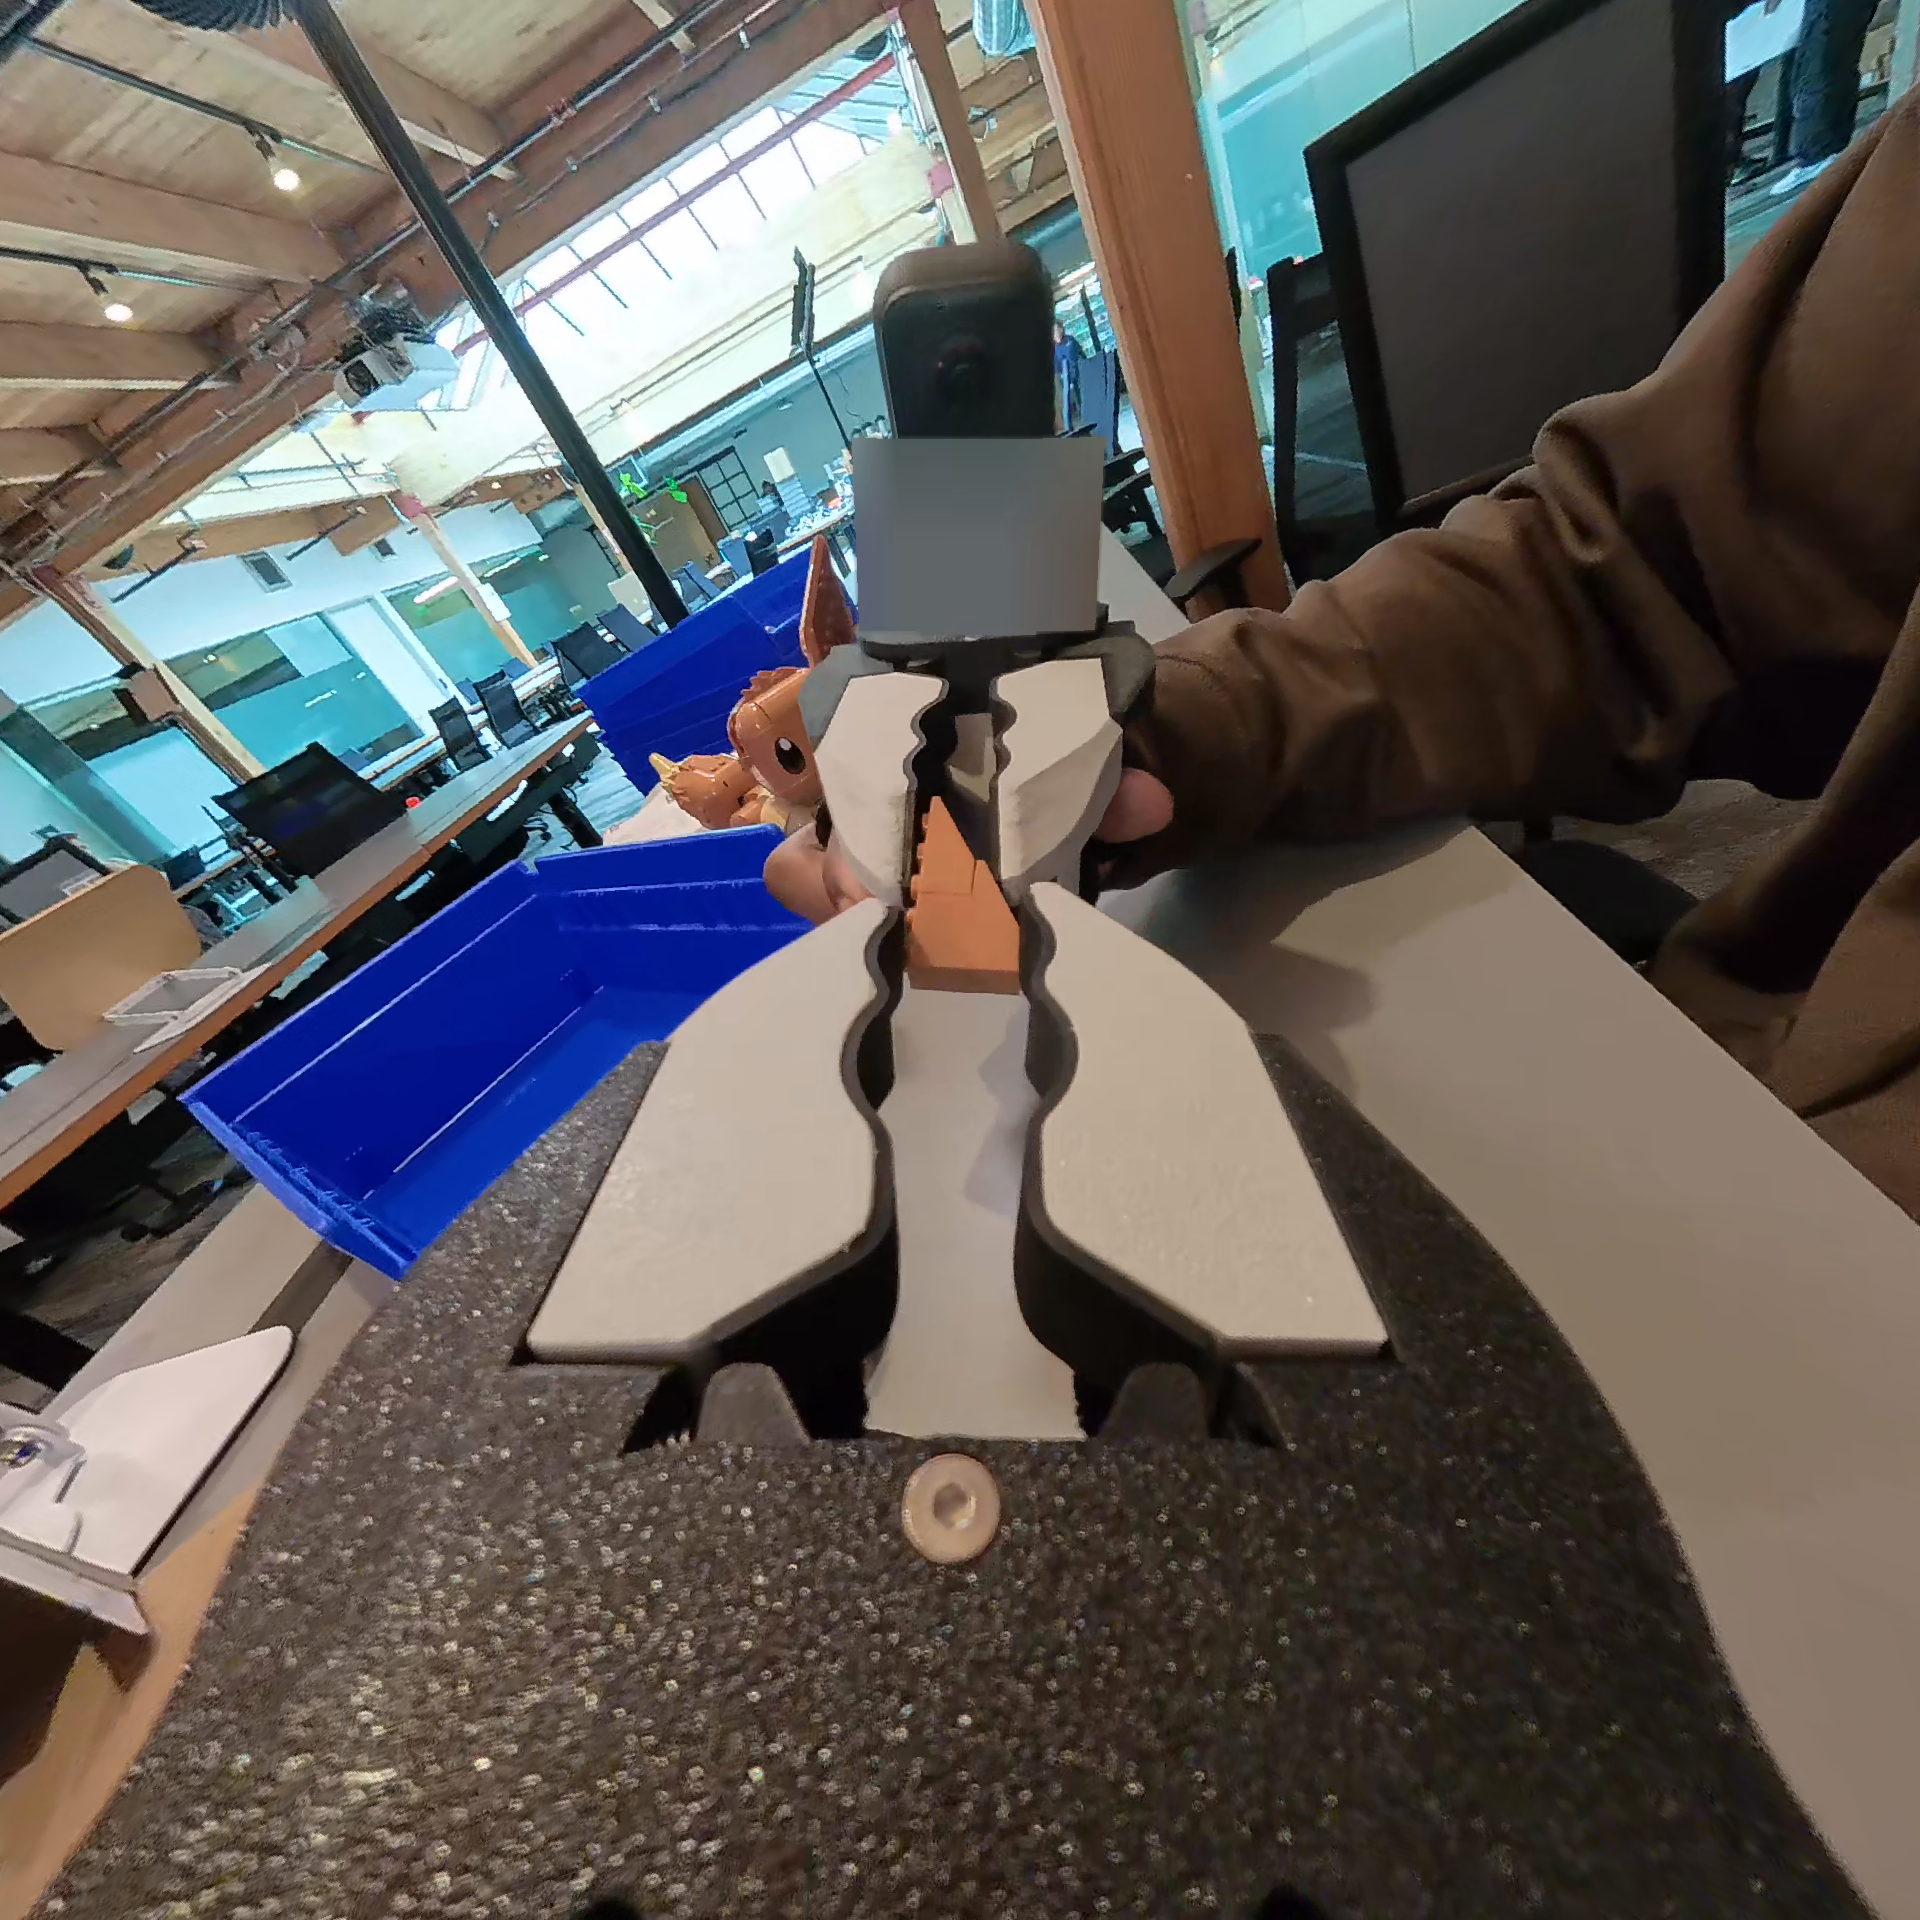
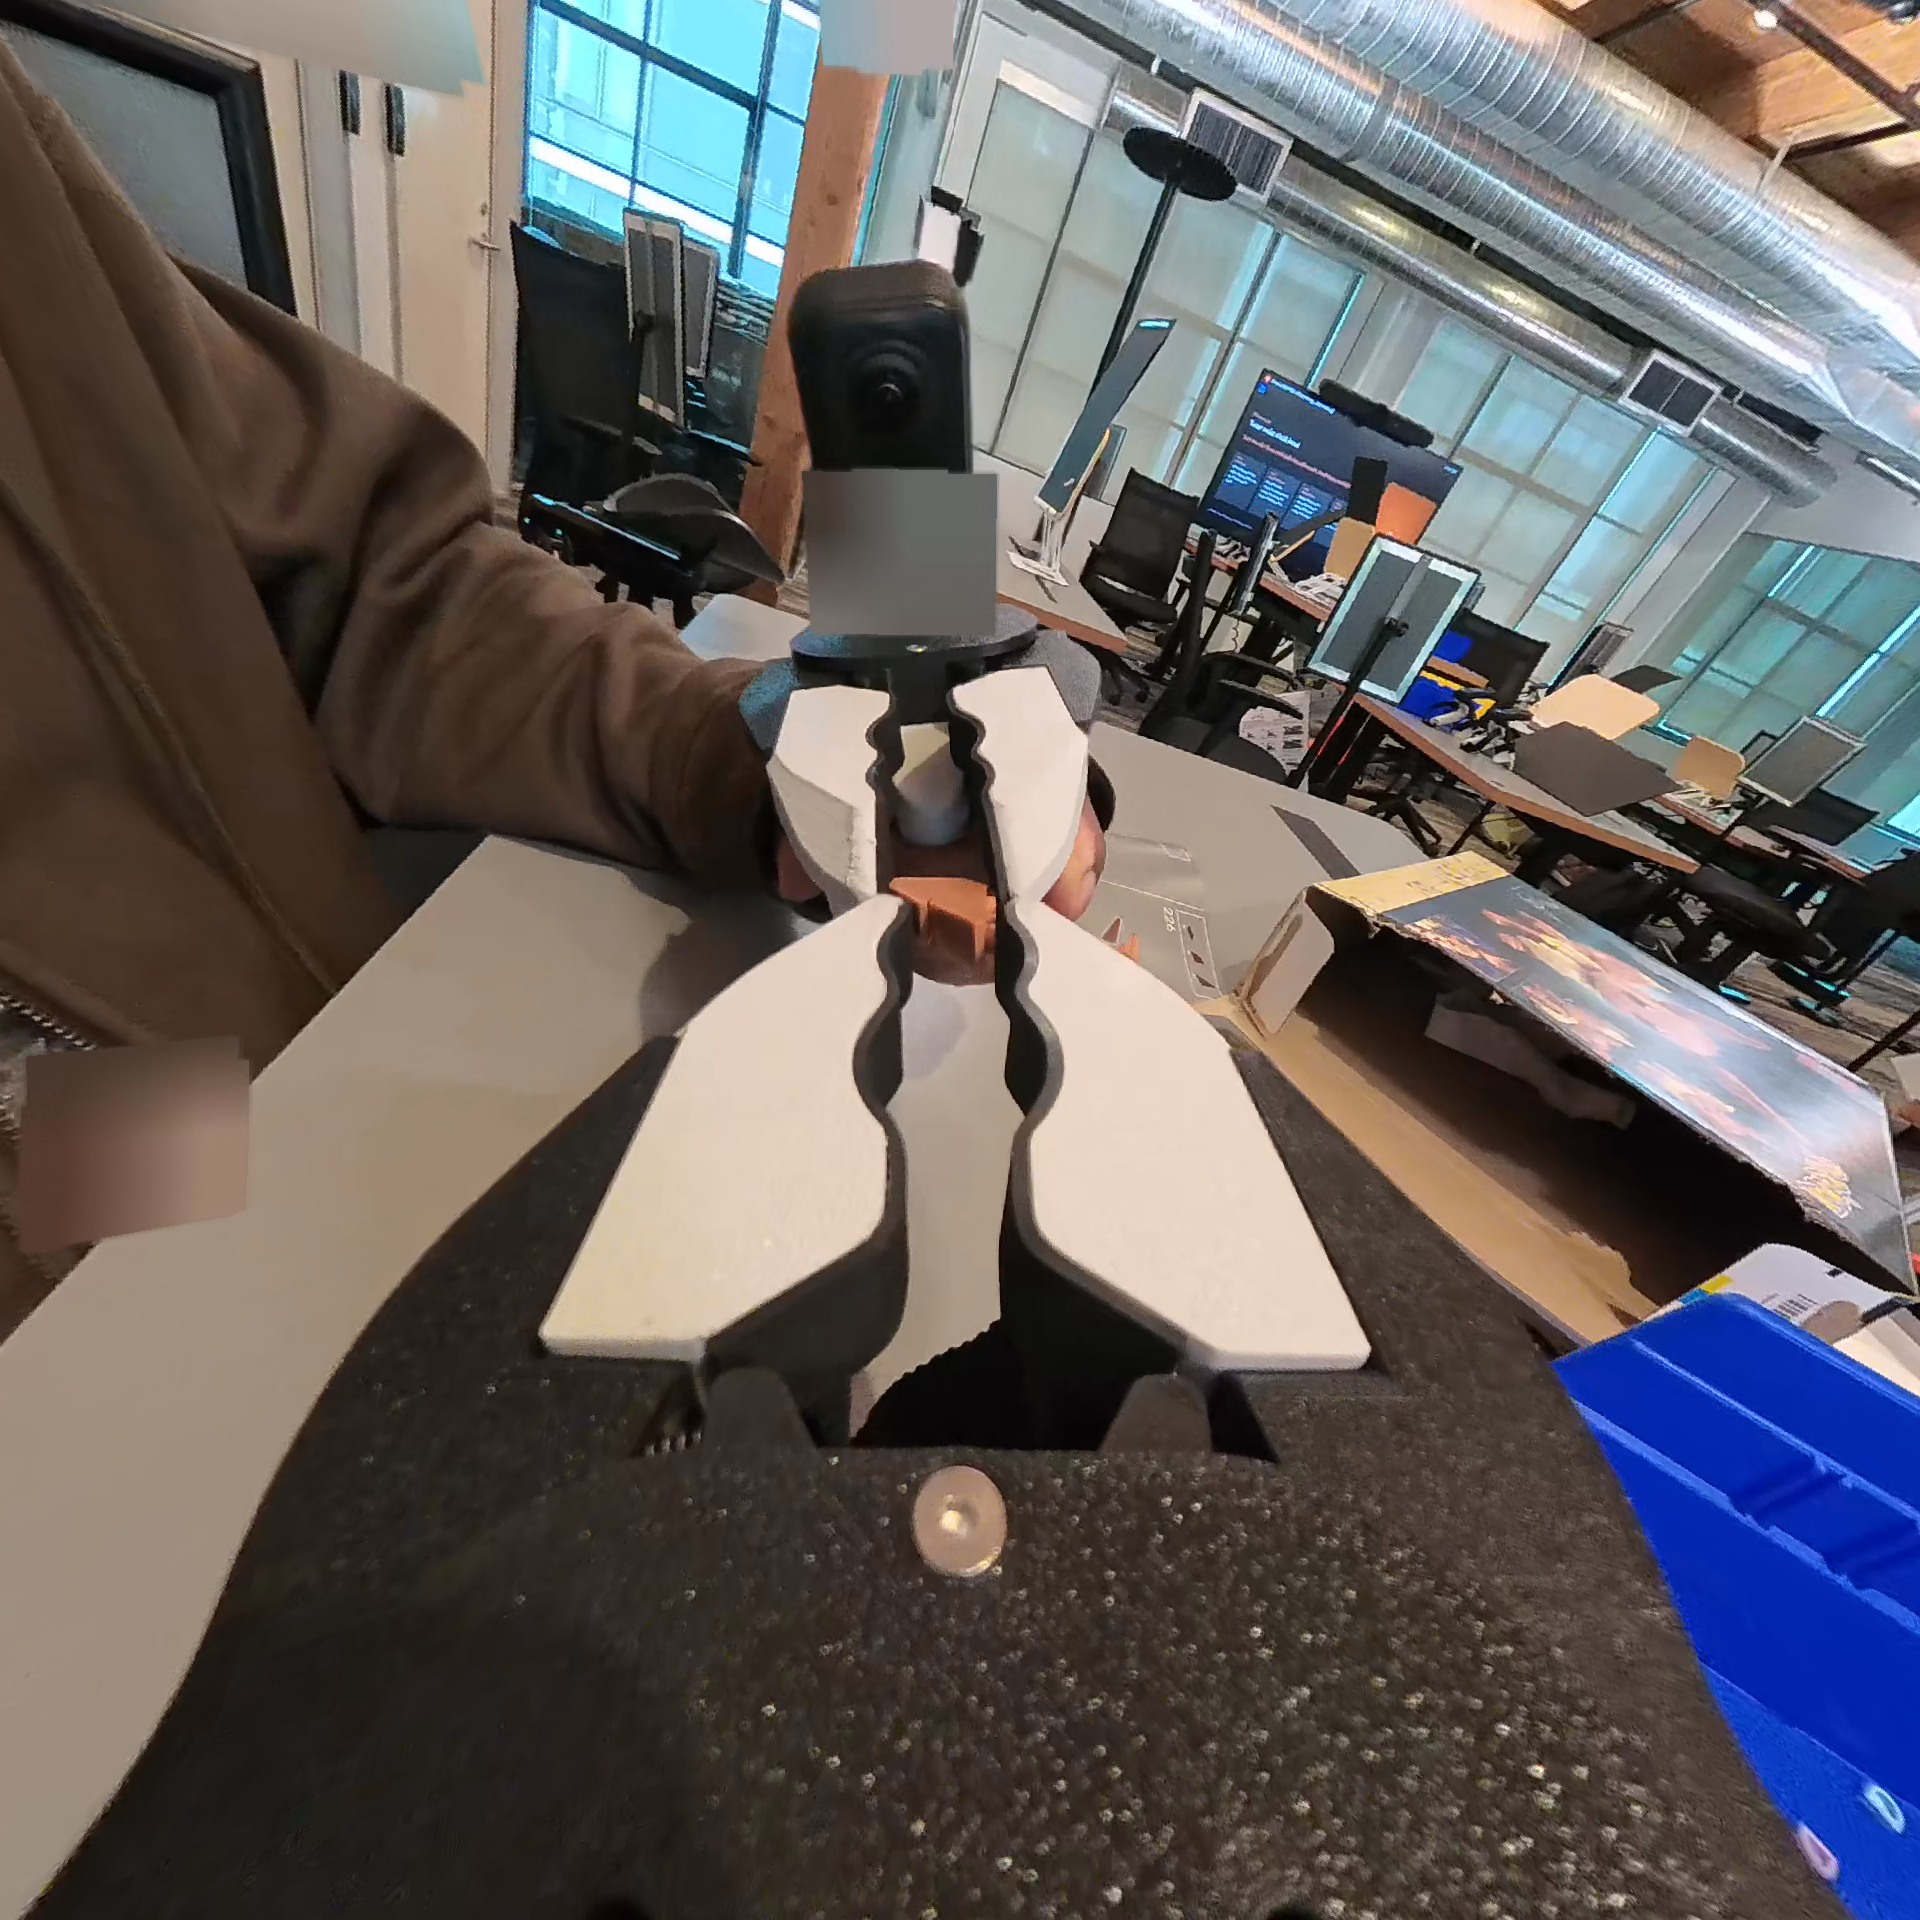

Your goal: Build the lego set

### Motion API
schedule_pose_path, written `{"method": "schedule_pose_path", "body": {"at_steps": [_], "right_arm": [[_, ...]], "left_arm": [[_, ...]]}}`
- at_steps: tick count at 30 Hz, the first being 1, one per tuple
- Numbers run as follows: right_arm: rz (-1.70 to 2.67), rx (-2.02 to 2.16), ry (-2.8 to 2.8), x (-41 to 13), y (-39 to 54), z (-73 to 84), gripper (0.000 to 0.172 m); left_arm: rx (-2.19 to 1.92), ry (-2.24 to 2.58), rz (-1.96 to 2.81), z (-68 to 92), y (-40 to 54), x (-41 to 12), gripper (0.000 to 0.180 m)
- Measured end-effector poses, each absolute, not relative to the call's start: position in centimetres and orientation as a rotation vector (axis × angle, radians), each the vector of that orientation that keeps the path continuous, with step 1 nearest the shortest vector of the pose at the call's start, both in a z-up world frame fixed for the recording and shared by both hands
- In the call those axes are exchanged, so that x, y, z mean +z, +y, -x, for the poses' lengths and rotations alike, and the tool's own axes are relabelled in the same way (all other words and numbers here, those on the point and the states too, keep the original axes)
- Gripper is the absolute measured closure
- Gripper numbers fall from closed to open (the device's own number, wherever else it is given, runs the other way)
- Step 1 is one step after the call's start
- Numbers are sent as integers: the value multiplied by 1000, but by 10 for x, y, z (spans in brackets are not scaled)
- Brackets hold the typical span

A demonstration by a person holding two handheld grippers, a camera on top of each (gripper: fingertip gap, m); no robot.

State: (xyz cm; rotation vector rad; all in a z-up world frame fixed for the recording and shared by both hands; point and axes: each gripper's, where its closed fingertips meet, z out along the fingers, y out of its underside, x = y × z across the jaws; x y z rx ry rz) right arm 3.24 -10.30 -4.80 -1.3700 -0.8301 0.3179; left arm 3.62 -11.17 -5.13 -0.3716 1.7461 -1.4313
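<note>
Grippers meet tip to tip over grey tabletop (image 1: 1455,1039): my left gripper (image 1: 961,935) pinches stepped orange-brown brick assembly (image 1: 961,925); right gripper (image 2: 951,925) clamps its other end, both w/ pads pressing.

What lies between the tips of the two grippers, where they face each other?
A small orange-brown brick piece spans the space between the left gripper and the right gripper; each closes on one end. Both wrist views show it.

Two grippers (image 1: 961,935) (image 2: 951,925), one brown brick piece (image 1: 961,925), one brick figure (image 1: 764,764), three blue bins (image 1: 436,1049), one cardboard box (image 2: 1558,997)
</note>
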Motion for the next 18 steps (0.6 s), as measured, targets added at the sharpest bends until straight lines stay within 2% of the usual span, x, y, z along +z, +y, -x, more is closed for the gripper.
{"method": "schedule_pose_path", "body": {"at_steps": [18], "right_arm": [[1331,352,-849,-44,-107,-28,158]], "left_arm": [[-1402,1726,330,-34,-117,-48,162]]}}
